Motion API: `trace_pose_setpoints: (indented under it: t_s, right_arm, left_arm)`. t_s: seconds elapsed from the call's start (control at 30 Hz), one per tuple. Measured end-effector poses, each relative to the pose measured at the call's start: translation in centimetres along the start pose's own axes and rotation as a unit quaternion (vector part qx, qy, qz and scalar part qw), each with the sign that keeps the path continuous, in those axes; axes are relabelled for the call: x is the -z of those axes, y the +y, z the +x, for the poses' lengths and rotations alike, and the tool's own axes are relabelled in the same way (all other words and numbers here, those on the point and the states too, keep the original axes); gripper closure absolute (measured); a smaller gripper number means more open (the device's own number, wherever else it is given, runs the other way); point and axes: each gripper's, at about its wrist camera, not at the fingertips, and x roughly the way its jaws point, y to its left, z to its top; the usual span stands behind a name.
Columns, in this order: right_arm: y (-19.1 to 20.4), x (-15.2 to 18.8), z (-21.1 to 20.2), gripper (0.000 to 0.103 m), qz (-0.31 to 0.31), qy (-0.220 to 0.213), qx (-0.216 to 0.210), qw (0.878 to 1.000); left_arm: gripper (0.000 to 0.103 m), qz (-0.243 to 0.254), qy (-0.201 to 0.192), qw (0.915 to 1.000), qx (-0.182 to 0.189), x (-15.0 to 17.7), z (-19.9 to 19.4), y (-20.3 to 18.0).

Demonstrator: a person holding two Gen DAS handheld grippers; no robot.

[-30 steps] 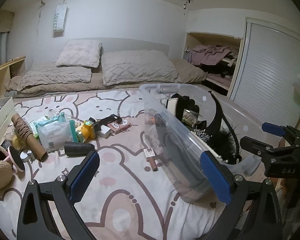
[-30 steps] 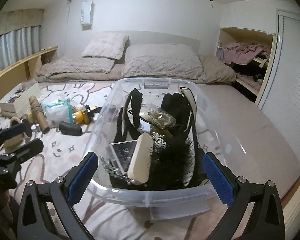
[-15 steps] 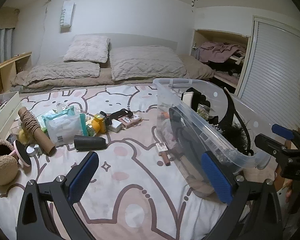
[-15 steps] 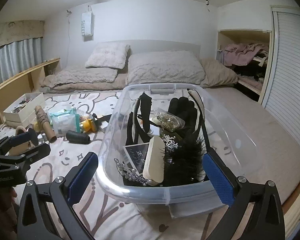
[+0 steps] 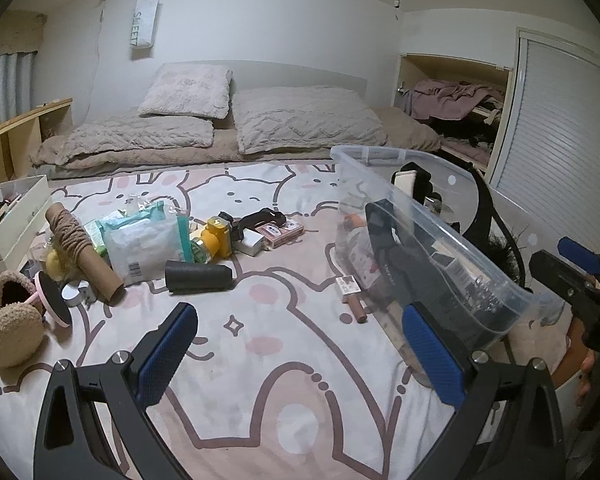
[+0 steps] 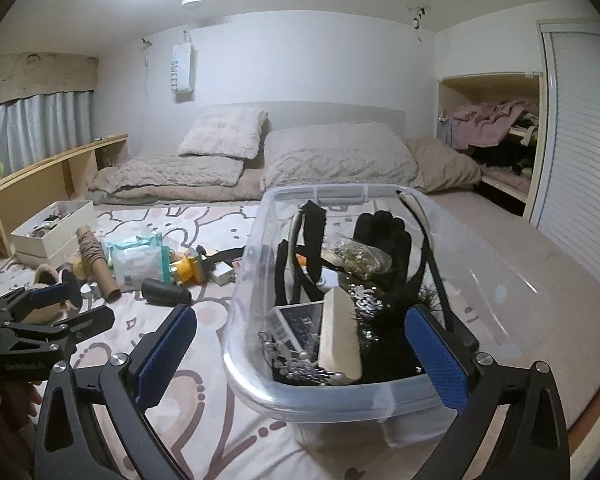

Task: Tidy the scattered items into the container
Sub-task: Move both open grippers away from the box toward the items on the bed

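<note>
Clutter is seen spread over the cartoon-print bedspread (image 5: 260, 360), with a clear plastic container (image 6: 340, 402) set at its right side, at about three o'clock in the left wrist view. The left gripper (image 5: 300, 354) is held with its blue-padded fingers spread wide and nothing between them; below them only bare bedspread is seen. The right gripper (image 6: 302, 354) is likewise spread wide and empty, and the container's near rim is framed between its fingers (whether the pads touch the plastic cannot be told). Inside the container, a black glove (image 6: 384, 232), a pale flat brush (image 6: 338, 332) and a dark card (image 6: 300, 320) are seen among tangled black items. At ten o'clock in the left wrist view lie a cardboard tube (image 5: 82, 254), a wipes packet (image 5: 148, 244), a yellow toy camera (image 5: 216, 238) and a black roll (image 5: 198, 278). A small tube (image 5: 354, 304) lies just beside the container's left wall.
</note>
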Motion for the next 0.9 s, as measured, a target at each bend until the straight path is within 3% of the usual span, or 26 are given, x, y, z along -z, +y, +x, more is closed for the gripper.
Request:
trace_pose_setpoints:
  t_s: [0.33, 0.57, 0.73, 0.9]
  right_arm:
    - [3.3, 1.4, -0.8, 0.0, -0.016, -0.046, -0.024, 0.999]
    - [6.2, 2.6, -0.2, 0.0, -0.04, -0.05, -0.048, 0.997]
    - [9.0, 3.6, 0.4, 0.0, -0.086, -0.07, -0.029, 0.993]
    - [11.1, 4.5, 2.0, 0.0, -0.106, -0.051, -0.048, 0.992]
  left_arm:
    - [0.0, 0.014, 0.005, 0.9998, -0.015, 1.4, 1.0, 2.4]
    - [0.0, 0.018, 0.004, 0.9995, -0.026, 1.8, 1.0, 5.4]
    - [0.0, 0.024, 0.007, 0.9981, -0.056, 2.3, 1.4, 7.5]
    - [0.0, 0.011, 0.018, 0.9978, -0.063, 3.3, 2.4, 9.8]
